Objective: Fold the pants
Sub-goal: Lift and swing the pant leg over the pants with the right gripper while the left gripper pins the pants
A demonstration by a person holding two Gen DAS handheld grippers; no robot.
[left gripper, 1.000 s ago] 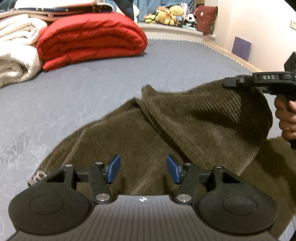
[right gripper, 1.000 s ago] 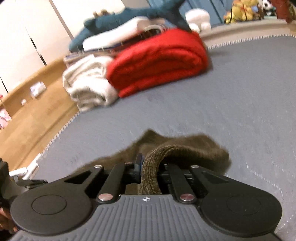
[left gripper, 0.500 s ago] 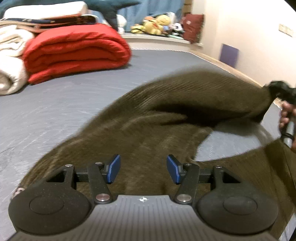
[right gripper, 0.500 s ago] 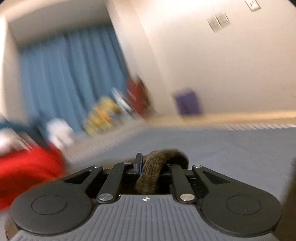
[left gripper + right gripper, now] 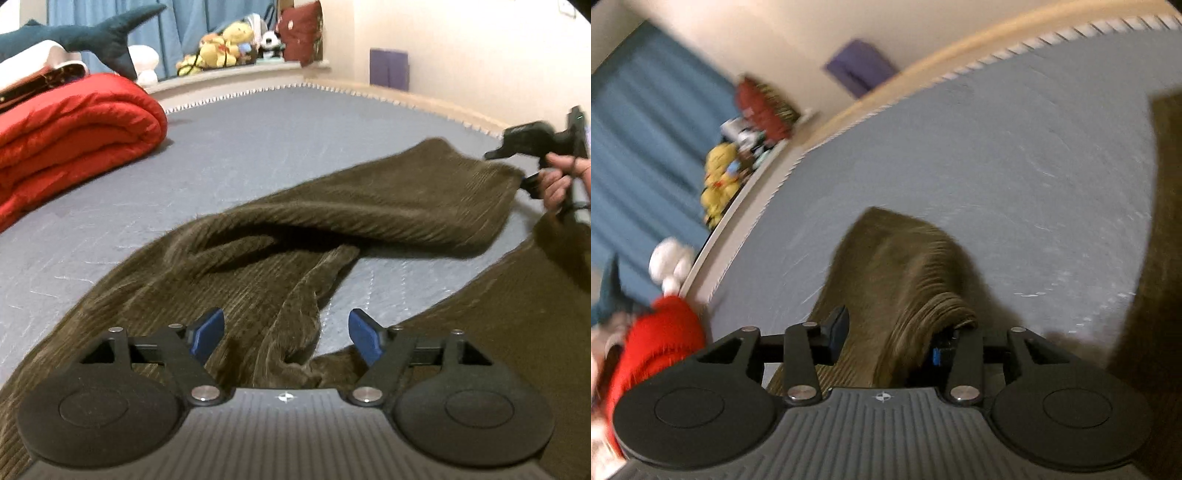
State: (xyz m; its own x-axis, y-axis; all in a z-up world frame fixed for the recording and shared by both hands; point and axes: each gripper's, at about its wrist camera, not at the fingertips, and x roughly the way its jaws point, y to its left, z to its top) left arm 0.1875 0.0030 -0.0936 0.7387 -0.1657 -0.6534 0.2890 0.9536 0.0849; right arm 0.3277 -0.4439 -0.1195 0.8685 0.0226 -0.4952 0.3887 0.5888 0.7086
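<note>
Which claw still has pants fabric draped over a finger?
The right claw: a fold of the brown pants hangs over one finger as its jaws have just been opening. The left claw stands open above the cloth, its fingers bare.

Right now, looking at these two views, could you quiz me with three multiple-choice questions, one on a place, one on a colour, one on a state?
1. Where does the folded red blanket lie in the left view?
A. far left on the bed
B. on the windowsill
C. under the pants

2. What colour are the pants?
A. blue
B. olive brown
C. white

3. How do the left tongs stand?
A. clamped on the pants
B. clamped on the blanket
C. open above the pants

Answers:
1 A, it lies on the grey bed cover.
2 B, ribbed brown cloth.
3 C, a clear gap shows between the blue pads.
</note>
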